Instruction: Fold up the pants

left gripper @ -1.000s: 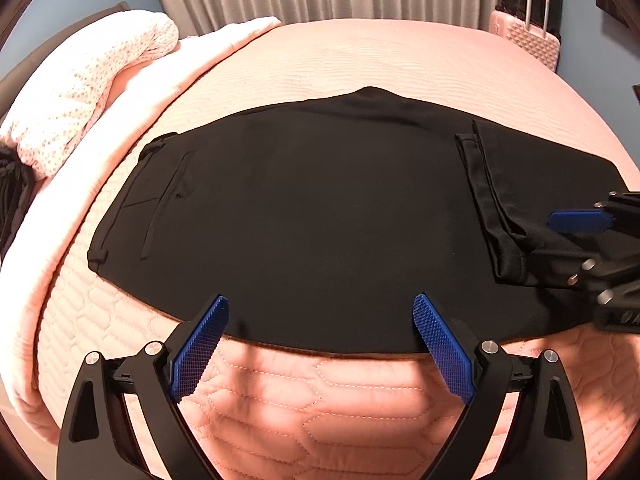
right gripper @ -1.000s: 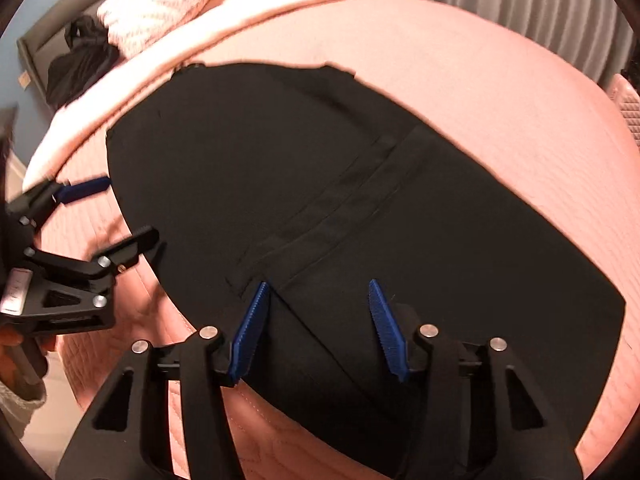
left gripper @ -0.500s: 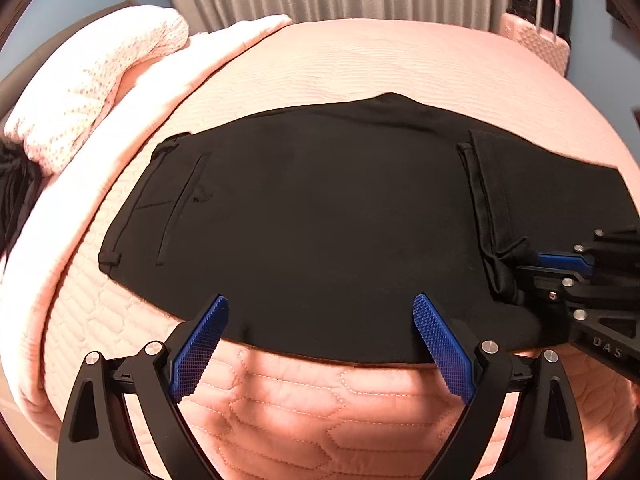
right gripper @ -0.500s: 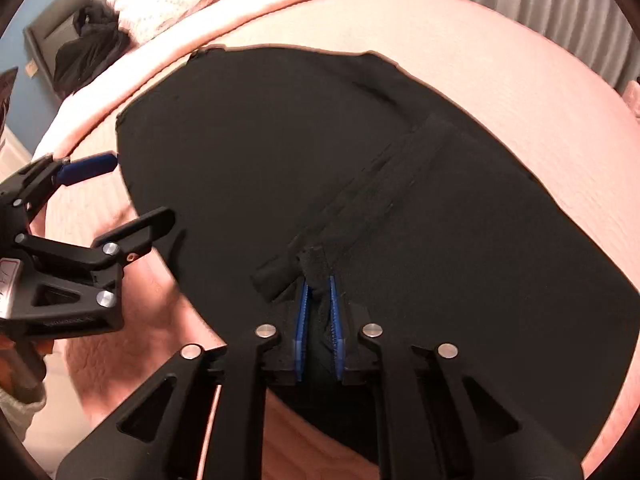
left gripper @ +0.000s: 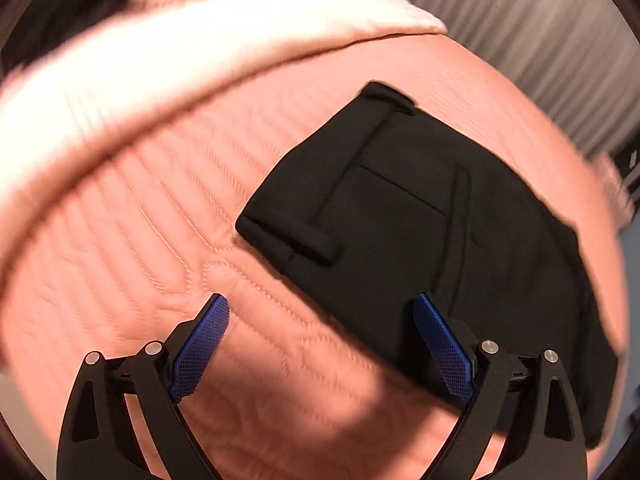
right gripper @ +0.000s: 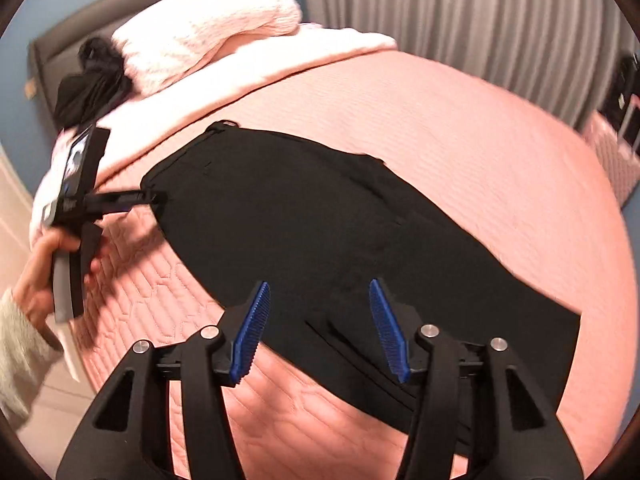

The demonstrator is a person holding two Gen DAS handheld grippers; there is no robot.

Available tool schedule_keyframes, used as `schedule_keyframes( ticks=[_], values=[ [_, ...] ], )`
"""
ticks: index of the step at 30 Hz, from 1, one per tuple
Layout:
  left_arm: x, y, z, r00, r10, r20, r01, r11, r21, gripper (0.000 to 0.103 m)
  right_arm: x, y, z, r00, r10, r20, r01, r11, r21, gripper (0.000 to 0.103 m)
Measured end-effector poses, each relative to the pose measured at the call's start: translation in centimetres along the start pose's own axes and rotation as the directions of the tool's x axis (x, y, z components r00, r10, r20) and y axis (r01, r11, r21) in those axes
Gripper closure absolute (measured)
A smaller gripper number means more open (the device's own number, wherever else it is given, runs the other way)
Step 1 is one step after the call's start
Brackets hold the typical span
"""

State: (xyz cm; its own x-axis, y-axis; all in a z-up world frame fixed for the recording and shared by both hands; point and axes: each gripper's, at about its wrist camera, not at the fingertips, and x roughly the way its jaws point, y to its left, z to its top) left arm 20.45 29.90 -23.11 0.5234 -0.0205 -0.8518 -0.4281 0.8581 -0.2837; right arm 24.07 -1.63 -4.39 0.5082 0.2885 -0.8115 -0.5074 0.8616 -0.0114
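Black fabric is what matters here: the pants are laid flat on the pink quilted bed, with the waistband end toward the pillow side and the leg end under the right tongs.

The right tongs are spread wide and hold nothing; they hover over the near edge of the cloth, where a folded hem layer is seen. The left tongs are also released, with one pad over the bedcover and the other over the dark cloth near the waistband corner. In the right wrist view they are seen from the side, close to that corner, but whether they touch the cloth cannot be told, because the picture is blurred there.

Several things could go wrong from here. If only the upper layer is pinched, the lower layer may be left behind and the fold would come out uneven. If the quilted cover is caught together with the pants, the cover could be pulled up. The cloth looks smooth and thin, so it may slip out of a shallow grip.

No container is in use. A pink suitcase stands closed beside the bed near the grey curtain, and its contents are not visible.
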Motion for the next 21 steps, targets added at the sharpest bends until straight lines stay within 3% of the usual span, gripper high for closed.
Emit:
schedule_keyframes(
  ticks=[5, 8, 11, 14, 15, 17, 21],
  values=[
    [1.5, -1.6, 2.0, 1.000, -0.008, 0.027, 0.007, 1.000, 0.030, 0.005, 1.1, 2.1, 1.8, 1.000, 0.005, 0.011, -0.004, 0.999, -0.036, 0.052],
    [2.3, -2.3, 2.9, 0.999, 0.009, 0.039, -0.008, 1.000, -0.020, 0.005, 1.7, 2.7, 2.5, 1.000, 0.007, 0.015, -0.006, 0.999, -0.042, 0.052],
    [3.0, -3.8, 3.7, 0.999, 0.039, 0.037, -0.039, 0.999, 0.023, 0.006, 2.1, 2.9, 2.9, 1.000, 0.008, 0.011, -0.008, 1.000, -0.028, 0.052],
    [3.0, -5.9, 4.0, 0.994, 0.091, 0.054, -0.098, 0.984, 0.150, 0.030, 2.2, 2.5, 2.9, 1.000, -0.001, 0.012, 0.001, 1.000, -0.013, 0.052],
    [2.7, -6.6, 4.2, 0.991, 0.113, 0.073, -0.125, 0.974, 0.186, 0.049, 2.1, 2.3, 2.9, 1.000, -0.005, 0.012, 0.005, 1.000, -0.007, 0.052],
    [1.8, -8.4, 4.3, 0.980, 0.161, 0.121, -0.189, 0.944, 0.271, 0.075, 1.7, 1.6, 2.6, 1.000, -0.017, 0.014, 0.017, 1.000, 0.010, 0.052],
    [-0.6, -10.7, 4.5, 0.977, 0.132, 0.166, -0.181, 0.929, 0.324, 0.083, 0.5, -0.3, 2.1, 0.999, -0.047, 0.025, 0.046, 0.997, 0.058, 0.052]
  ],
)
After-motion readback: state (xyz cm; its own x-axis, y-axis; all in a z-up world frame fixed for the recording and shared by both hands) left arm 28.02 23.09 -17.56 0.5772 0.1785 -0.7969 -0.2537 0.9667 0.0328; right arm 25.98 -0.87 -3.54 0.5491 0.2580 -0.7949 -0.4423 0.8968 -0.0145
